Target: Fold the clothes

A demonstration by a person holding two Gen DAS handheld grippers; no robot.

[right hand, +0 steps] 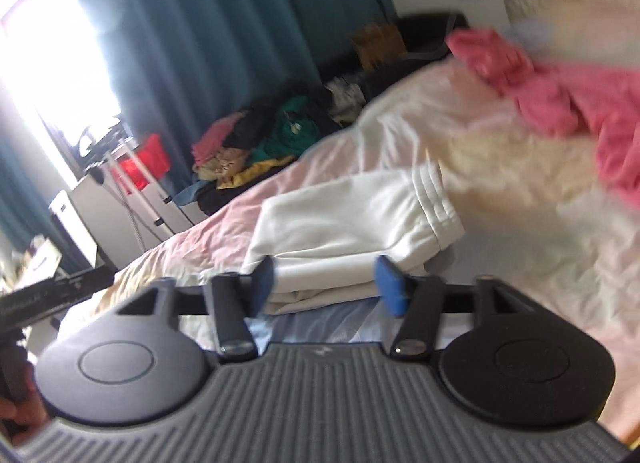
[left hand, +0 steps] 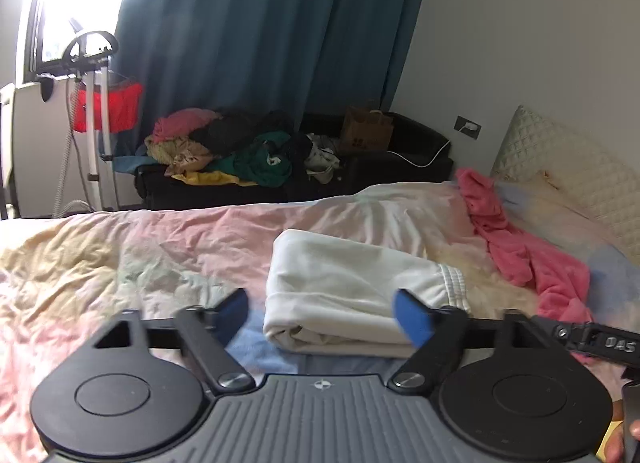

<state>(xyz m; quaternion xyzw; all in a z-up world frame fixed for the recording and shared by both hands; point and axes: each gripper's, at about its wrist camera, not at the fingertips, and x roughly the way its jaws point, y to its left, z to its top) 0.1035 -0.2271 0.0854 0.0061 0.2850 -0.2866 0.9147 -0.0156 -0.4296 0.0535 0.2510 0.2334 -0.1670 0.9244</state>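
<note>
Rumpled pastel bedspread (left hand: 120, 247) filled everything ahead of and under both grippers, with a clothes heap (left hand: 240, 151) on a dark couch far beyond against the teal curtain (left hand: 260, 23), and a crumpled pink garment (left hand: 532, 255) lay ahead-right of both. Folded white garment (left hand: 352, 295) sat on the bedspread just past the left gripper (left hand: 324, 315), its near edge between the spread blue pads, apparently untouched. Right gripper (right hand: 326, 281), tilted, blurry view, also had fingers spread with the same white fold's near edge right at its tips; contact unclear.
</note>
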